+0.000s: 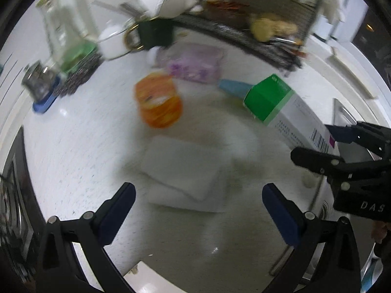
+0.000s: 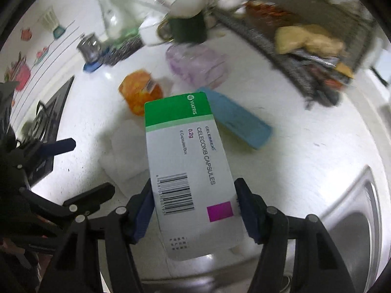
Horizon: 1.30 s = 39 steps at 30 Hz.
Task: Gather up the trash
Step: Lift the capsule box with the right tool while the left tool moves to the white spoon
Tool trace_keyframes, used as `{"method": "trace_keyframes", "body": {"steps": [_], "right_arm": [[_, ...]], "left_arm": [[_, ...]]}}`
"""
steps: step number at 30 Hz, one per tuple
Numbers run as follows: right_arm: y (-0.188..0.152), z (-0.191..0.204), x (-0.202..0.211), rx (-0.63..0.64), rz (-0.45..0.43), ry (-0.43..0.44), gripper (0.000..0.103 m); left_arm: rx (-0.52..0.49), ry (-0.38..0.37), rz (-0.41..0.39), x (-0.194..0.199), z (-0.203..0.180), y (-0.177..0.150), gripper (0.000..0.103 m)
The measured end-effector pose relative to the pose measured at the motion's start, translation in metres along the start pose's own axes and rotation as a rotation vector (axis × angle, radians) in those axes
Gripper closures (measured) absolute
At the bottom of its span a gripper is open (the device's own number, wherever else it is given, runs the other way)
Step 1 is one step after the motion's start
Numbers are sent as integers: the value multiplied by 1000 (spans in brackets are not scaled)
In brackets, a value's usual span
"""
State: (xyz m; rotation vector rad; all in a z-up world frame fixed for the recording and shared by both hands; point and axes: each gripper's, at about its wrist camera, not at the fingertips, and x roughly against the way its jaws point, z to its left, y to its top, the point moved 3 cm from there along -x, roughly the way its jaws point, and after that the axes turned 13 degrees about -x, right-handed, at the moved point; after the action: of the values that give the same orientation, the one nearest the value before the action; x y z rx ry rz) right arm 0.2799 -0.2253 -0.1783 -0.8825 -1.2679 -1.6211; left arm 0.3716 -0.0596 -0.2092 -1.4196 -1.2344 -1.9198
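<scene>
Left wrist view: the left gripper (image 1: pixel 198 195) gapes wide and empty above the white bench (image 1: pixel 73 151).

Right wrist view: the right gripper (image 2: pixel 194 195) clamps a medicine box (image 2: pixel 185 161) reading "VIATRIS", "CELEBREX", "CELECOXIB CAPSULES", "0.2g", lifted above the bench.

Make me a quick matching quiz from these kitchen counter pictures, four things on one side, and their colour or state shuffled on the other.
Things:
1. medicine box
2. flat case
3. crumpled wrapper
4. left tongs

Colour or state:
A. orange, lying on the counter
B. open, holding nothing
C. white with a green end, gripped in the right tongs
D. light blue, lying on the counter

Pairs: 1-C, 2-D, 3-A, 4-B
</scene>
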Motion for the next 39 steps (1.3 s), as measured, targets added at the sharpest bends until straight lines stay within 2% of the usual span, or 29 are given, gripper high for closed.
{"method": "trace_keyframes", "body": {"steps": [4, 9, 13, 18, 24, 26, 31, 35, 39], "right_arm": [[-5, -31, 22, -68, -48, -64, 42], [-19, -65, 33, -193, -71, -118, 42], [-36, -92, 38, -290, -74, -190, 42], [-52, -124, 45, -387, -81, -241, 42], [-58, -144, 38, -451, -84, -268, 42], [-60, -149, 39, -462, -91, -275, 42], [-67, -164, 40, -486, -84, -277, 42], [-65, -167, 34, -491, -74, -276, 42], [-62, -170, 30, -493, -72, -264, 42]], "left_arm": [[-85, -43, -13, -1, -29, 12, 0], [-168, -116, -15, -11, -65, 23, 0], [-229, -145, 2, -26, -84, 34, 0], [-290, -197, 28, -45, -107, 44, 0], [-342, -242, 69, -69, -127, 52, 0], [-370, -243, 78, -77, -135, 54, 0], [-407, -230, 128, -99, -147, 53, 9], [-441, -174, 126, -104, -155, 55, 10], [-443, -177, 127, -103, -163, 58, 25]]}}
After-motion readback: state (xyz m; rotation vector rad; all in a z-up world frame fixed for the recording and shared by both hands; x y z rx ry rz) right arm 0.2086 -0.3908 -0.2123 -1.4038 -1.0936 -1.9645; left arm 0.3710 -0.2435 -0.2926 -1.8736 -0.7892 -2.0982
